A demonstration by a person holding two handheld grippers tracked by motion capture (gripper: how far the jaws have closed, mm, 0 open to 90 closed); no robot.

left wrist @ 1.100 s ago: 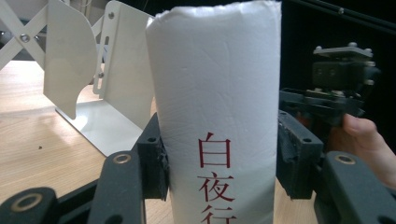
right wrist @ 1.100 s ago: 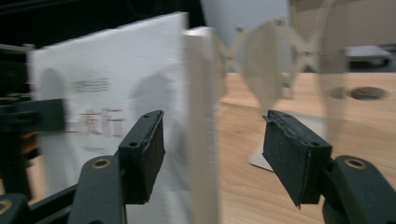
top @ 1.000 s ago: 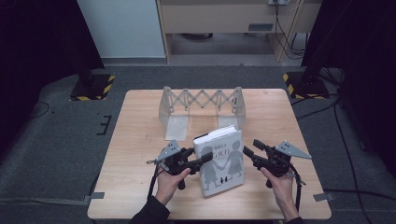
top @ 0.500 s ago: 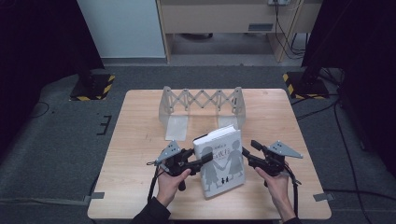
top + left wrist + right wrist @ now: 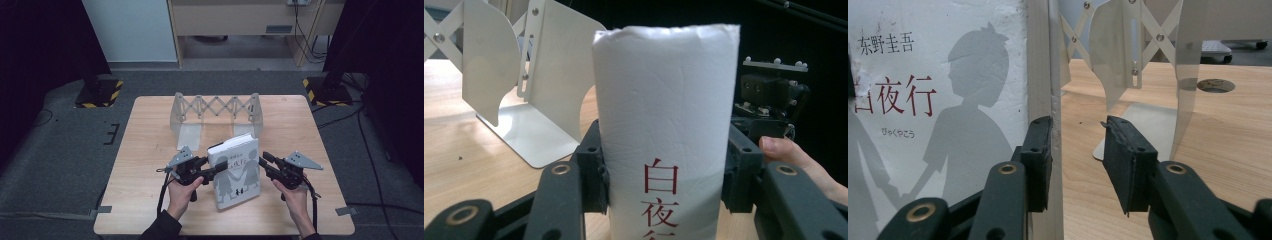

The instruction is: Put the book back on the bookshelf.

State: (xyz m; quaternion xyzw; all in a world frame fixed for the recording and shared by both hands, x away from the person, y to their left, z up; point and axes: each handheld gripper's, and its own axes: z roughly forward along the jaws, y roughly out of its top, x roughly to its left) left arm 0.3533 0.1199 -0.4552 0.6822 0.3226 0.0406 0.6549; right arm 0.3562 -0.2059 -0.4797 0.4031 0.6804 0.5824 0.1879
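Book (image 5: 666,125) spine bottom cut off

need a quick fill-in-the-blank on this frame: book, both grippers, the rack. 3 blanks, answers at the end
1. The left gripper has its jaws clamped on the book's ____.
2. The right gripper stands open, with one jaw against the book's ____ edge.
3. The expanding metal book rack stands ____ the book, toward the far side of the table.

Missing words: spine; page; behind
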